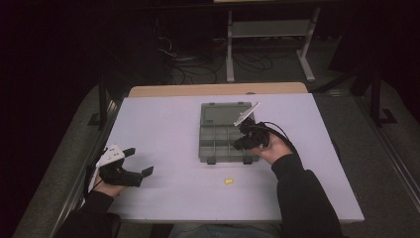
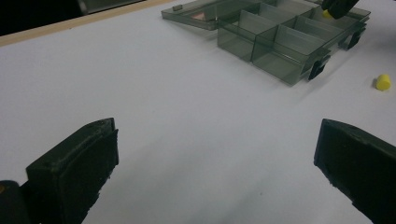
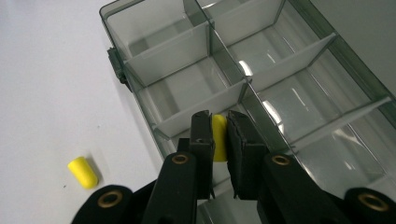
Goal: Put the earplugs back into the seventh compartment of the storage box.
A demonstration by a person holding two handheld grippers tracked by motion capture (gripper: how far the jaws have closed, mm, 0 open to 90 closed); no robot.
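Over the near right corner of the grey compartment box (image 1: 218,141), we hold our right gripper (image 3: 219,135) with its jaws pressed together on a yellow earplug (image 3: 219,138); the plug stands upright between the pads, just above a front compartment by the box's near wall; whether it already touches the floor of that compartment we cannot tell, since the jaws hide its lower end. On the white table (image 1: 163,124) a second yellow earplug (image 1: 228,182) lies on its side, just in front of the box and apart from it; in the right gripper view it sits left of the jaws, near the box's latch. At the table's near left corner our left gripper (image 1: 134,162) rests low, well apart from the box; its jaws stand spread wide with bare table between them and nothing held. Beyond the compartments the box's lid (image 1: 225,113) lies flat and open; our right hand (image 1: 273,148) sits at the box's right edge.
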